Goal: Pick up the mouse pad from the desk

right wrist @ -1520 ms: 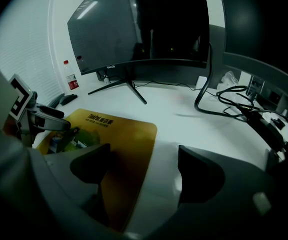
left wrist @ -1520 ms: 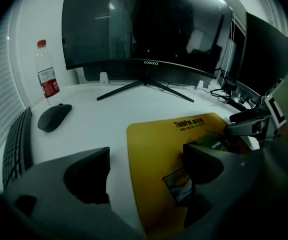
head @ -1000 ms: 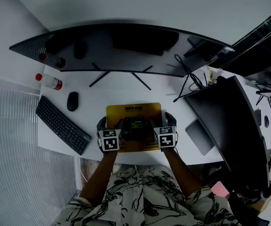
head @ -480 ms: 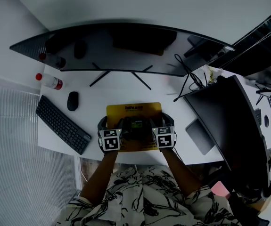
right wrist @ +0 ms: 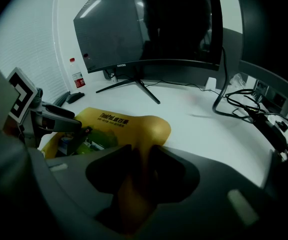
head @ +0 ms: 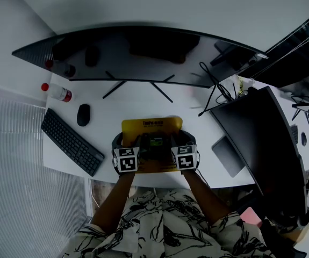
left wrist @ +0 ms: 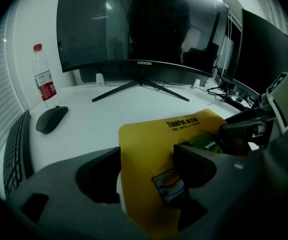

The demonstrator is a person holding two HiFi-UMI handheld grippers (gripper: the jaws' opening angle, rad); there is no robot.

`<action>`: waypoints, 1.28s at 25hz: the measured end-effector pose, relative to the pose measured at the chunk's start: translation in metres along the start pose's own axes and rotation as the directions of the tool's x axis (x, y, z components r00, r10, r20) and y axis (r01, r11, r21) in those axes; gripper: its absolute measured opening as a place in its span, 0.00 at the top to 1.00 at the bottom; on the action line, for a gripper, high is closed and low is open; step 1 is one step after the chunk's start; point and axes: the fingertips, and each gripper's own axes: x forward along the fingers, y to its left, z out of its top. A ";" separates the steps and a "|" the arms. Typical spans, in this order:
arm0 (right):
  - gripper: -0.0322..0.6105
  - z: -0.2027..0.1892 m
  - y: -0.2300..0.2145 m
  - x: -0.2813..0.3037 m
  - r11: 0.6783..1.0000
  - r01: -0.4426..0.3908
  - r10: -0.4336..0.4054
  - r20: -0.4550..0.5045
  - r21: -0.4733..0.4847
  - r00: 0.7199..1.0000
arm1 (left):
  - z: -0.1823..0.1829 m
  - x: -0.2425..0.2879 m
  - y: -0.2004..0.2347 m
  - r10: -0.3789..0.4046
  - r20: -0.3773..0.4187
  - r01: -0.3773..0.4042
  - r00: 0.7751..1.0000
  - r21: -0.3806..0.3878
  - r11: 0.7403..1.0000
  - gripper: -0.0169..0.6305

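Observation:
The yellow mouse pad (head: 151,124) lies on the white desk (head: 143,104) just in front of me, with black print along its far edge. My left gripper (head: 128,142) straddles its left edge. In the left gripper view the pad (left wrist: 151,144) runs flat between the parted jaws of that gripper (left wrist: 146,166), and the right-hand jaw rests over it. My right gripper (head: 180,140) is at the pad's right edge and its jaws are closing. In the right gripper view the pad (right wrist: 128,121) is pinched up into a ridge inside that gripper (right wrist: 136,171).
A wide curved monitor (head: 138,52) on thin legs stands behind the pad. A black keyboard (head: 71,142), a mouse (head: 83,115) and a red-capped bottle (head: 57,93) lie to the left. A second dark screen (head: 256,138) and cables (head: 216,93) are on the right. The desk's front edge is right under my grippers.
The right gripper has slid a little inward and its jaws have narrowed. The pad's right edge has been drawn in and humped up. The left gripper has stayed put.

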 end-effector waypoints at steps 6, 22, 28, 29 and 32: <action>0.74 -0.002 0.003 0.002 1.000 0.001 -0.001 0.002 -0.007 1.000 | 0.002 -0.002 -0.008 -0.018 -0.001 0.018 1.000 0.014 1.000 0.54; 0.78 0.004 0.006 -0.004 0.999 -0.034 0.034 -0.009 -0.012 0.999 | 0.008 -0.008 -0.029 -0.108 -0.001 0.108 0.994 0.073 0.991 0.82; 0.78 0.010 0.008 -0.015 0.999 -0.040 0.040 0.016 -0.022 0.999 | 0.010 -0.015 -0.032 -0.134 0.002 0.133 0.991 0.074 0.988 0.84; 0.78 0.011 0.008 -0.017 0.999 -0.039 0.039 0.021 -0.023 0.999 | 0.012 -0.018 -0.033 -0.137 0.008 0.136 0.991 0.074 0.988 0.84; 0.79 0.016 0.007 -0.024 0.999 -0.034 0.035 0.041 -0.011 0.999 | 0.018 -0.025 -0.034 -0.132 0.040 0.128 0.990 0.092 0.987 0.85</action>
